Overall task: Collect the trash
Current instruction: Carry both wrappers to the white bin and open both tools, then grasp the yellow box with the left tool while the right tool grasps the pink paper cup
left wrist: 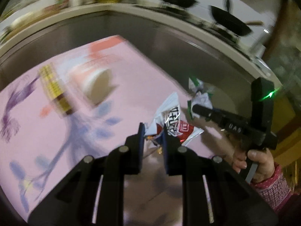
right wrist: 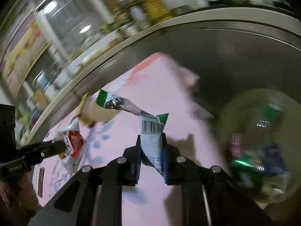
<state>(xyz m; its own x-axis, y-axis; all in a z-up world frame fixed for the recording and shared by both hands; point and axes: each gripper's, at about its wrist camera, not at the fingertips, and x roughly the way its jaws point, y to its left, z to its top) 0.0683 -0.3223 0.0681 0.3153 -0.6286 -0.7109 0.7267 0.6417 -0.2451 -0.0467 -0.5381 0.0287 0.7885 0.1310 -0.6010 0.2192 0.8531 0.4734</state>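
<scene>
Tools (left wrist: 153, 131) over pink mat (left wrist: 131, 69), kitchen counter (left wrist: 169, 12) behind

Readable text is sparse. Green-and-white wrapper (right wrist: 152, 141) carries a barcode with digits beneath, partly legible as "928760-75", the rest cut off by a fold. Red-and-white wrapper (left wrist: 174, 127) shows large black Chinese characters and a small white mark on a red block; too crumpled and blurred to read. Black body of the right hand-held gripper (left wrist: 195, 111) has raised letters that look like "DAS". Everything else is motion-blurred, illegible.
</scene>
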